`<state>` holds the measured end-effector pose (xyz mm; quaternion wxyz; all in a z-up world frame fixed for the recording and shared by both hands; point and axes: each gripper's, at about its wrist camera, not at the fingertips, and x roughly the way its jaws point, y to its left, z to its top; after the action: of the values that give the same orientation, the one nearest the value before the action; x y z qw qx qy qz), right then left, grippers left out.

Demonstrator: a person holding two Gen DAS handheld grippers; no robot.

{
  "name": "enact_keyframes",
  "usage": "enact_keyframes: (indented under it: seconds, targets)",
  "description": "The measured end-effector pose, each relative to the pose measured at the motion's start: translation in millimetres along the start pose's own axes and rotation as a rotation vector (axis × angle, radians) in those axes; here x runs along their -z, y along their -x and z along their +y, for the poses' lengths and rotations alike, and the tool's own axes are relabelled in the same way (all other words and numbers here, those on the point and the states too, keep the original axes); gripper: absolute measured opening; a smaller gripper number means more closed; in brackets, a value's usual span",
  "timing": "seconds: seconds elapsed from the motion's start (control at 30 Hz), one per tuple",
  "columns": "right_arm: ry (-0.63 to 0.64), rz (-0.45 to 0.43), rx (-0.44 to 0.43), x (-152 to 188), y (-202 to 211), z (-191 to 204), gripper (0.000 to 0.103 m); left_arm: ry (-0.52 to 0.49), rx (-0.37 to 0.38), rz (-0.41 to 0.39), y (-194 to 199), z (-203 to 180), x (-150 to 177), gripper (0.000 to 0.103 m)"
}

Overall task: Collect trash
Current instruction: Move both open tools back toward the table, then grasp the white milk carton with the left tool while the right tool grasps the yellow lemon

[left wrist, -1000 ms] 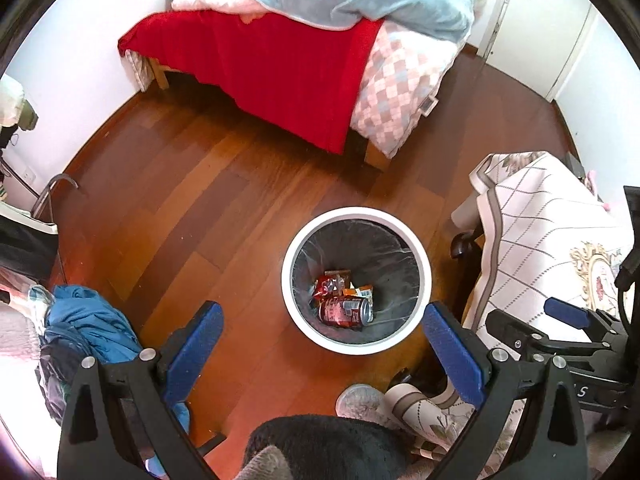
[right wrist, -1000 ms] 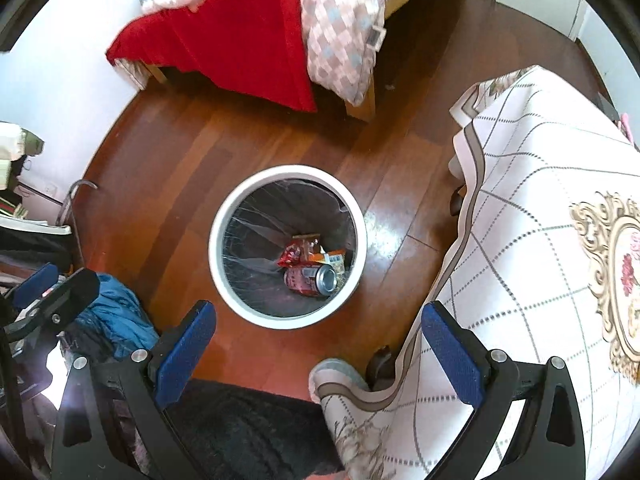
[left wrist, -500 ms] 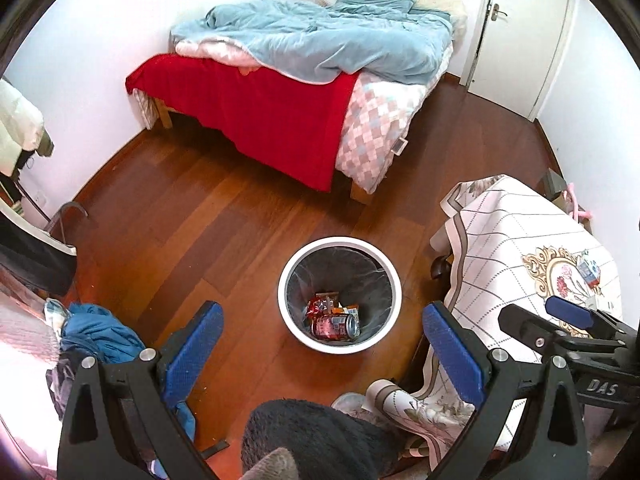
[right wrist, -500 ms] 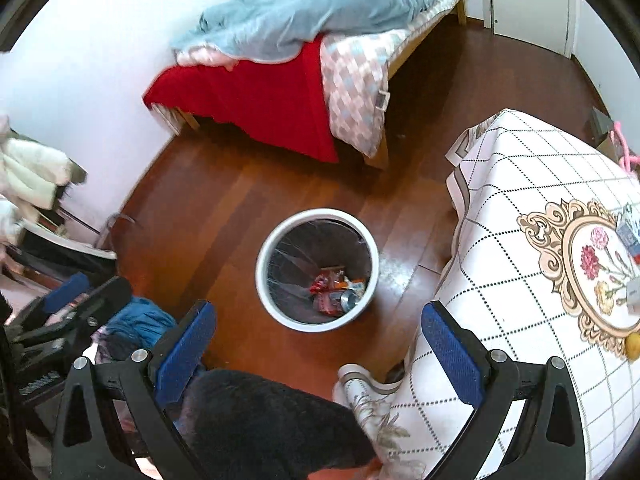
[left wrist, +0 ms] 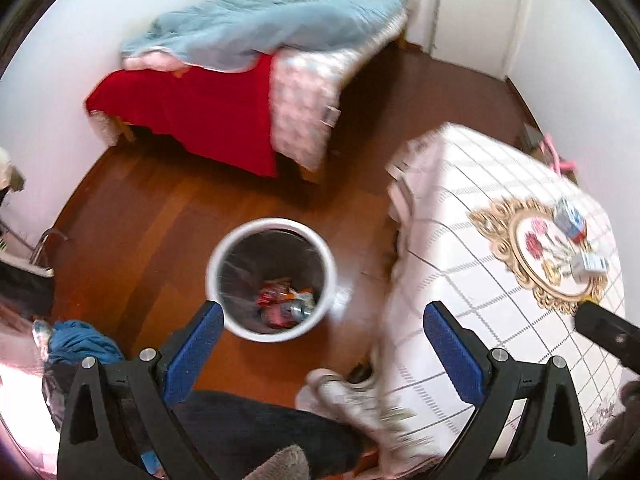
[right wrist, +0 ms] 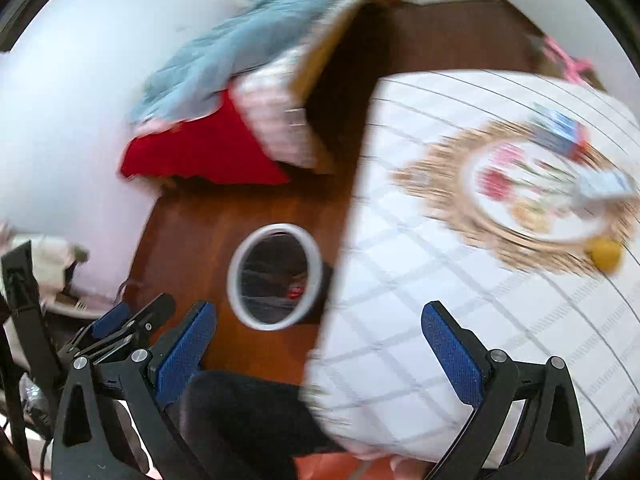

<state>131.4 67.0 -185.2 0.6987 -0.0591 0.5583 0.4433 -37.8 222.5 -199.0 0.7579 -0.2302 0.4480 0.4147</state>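
Views swung tableward; bin (left wrist: 272,280) trash labels unreadable.

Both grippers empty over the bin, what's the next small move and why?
Probably swing the right hand-held gripper, open and empty, toward the cartons on the table. The bin already holds a can and wrappers; those cartons look like leftover trash.

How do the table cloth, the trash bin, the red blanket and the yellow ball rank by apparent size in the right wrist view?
1. table cloth, nearest the camera
2. red blanket and trash bin: look alike, unranked
3. yellow ball
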Motion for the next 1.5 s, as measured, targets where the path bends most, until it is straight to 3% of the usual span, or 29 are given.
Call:
enact_keyframes:
  seconds: [0.27, 0.43, 0.53, 0.67, 0.77, 0.8, 0.9, 1.0, 1.2, 1.33, 1.37, 1.47, 1.5]
  targets:
    - [-0.220, 0.024, 0.285, -27.5, 9.4, -176.1, 0.103, -0.172, 0.012, 0.107, -78.6, -129.6, 3.7, 0.102]
    - [-0.335, 0.059, 0.306, -36.4, -8.9, -243.6, 0.103, -0.252, -0.009, 0.143, -107.5, -177.1, 5.4, 0.102]
    - [-0.343, 0.034, 0.313, -39.2, -18.4, -257.1, 0.098, -0.283, -0.020, 0.140, -113.1, -194.7, 5.5, 0.102]
    - [-0.291, -0.001, 0.331, -41.6, -30.2, -251.0, 0.080, -0.320, -0.034, 0.130, -114.3, -209.7, 6.6, 0.102]
    - [-0.225, -0.017, 0.342, -40.3, -31.9, -238.8, 0.040, -0.350, -0.042, 0.125, -114.1, -219.3, 6.3, 0.102]
    - [-0.229, -0.022, 0.325, -38.9, -29.6, -240.2, 0.034, -0.363, -0.039, 0.121, -112.6, -226.2, 6.1, 0.102]
    - [-0.302, -0.059, 0.290, -29.6, -8.6, -260.2, 0.034, -0.418, -0.023, 0.091, -106.2, -250.1, 3.3, 0.102]
    - [-0.389, -0.095, 0.290, -21.3, 16.4, -289.1, 0.034, -0.515, 0.046, 0.054, -95.3, -285.8, -2.4, 0.102]
    - [-0.529, -0.097, 0.312, -13.6, 39.2, -348.8, 0.034, -0.831, 0.234, 0.020, -81.7, -387.7, -4.6, 0.101]
    - [-0.586, -0.087, 0.325, -10.9, 46.5, -373.2, 0.034, -0.993, 0.252, 0.051, -93.7, -436.6, -0.6, 0.101]
    - [-0.595, -0.086, 0.324, -10.6, 48.5, -377.4, 0.034, -1.029, 0.251, 0.056, -97.2, -447.7, 1.1, 0.100]
    - [-0.598, -0.082, 0.335, -10.9, 53.2, -382.1, 0.034, -1.063, 0.244, 0.084, -103.6, -461.0, 2.7, 0.051]
    - [-0.598, -0.083, 0.334, -10.2, 53.7, -382.8, 0.034, -1.057, 0.235, 0.087, -103.7, -463.1, 1.1, 0.047]
